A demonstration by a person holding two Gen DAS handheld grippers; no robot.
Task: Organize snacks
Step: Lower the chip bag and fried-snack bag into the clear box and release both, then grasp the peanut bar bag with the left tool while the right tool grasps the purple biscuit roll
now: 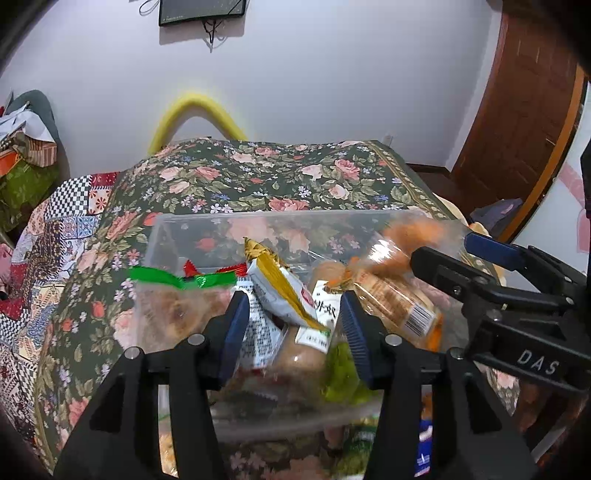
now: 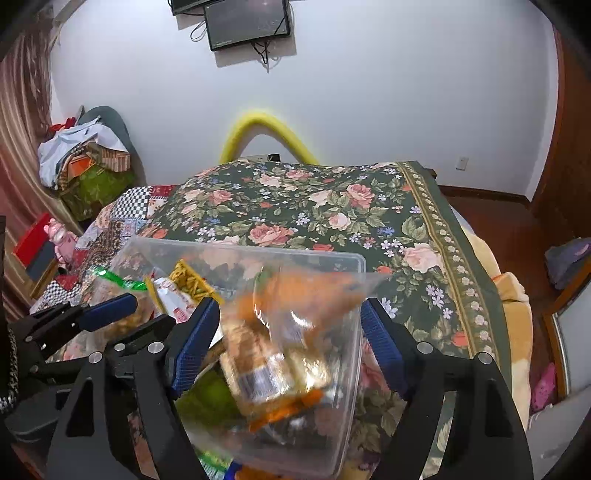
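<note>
While both grippers are hovering over the clear plastic bin (image 1: 173, 225) at frame centre, left gripper (image 1: 293, 328) and right gripper (image 2: 291, 345) are standing open, the gold-and-white snack packet (image 1: 284, 284) and the orange-trimmed clear biscuit bag (image 2: 273, 332) lying loose between their pads, apparently released for storage.

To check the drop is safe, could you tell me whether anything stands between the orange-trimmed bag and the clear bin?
Nothing visible does. The orange-trimmed bag, blurred, is between the fingers of the open right gripper, at the open top of the clear bin. The gold packet and left gripper are off to its left.

Floral bedspread (image 2: 332, 206), yellow foam tube (image 2: 258, 122), wall screen (image 2: 247, 22).
</note>
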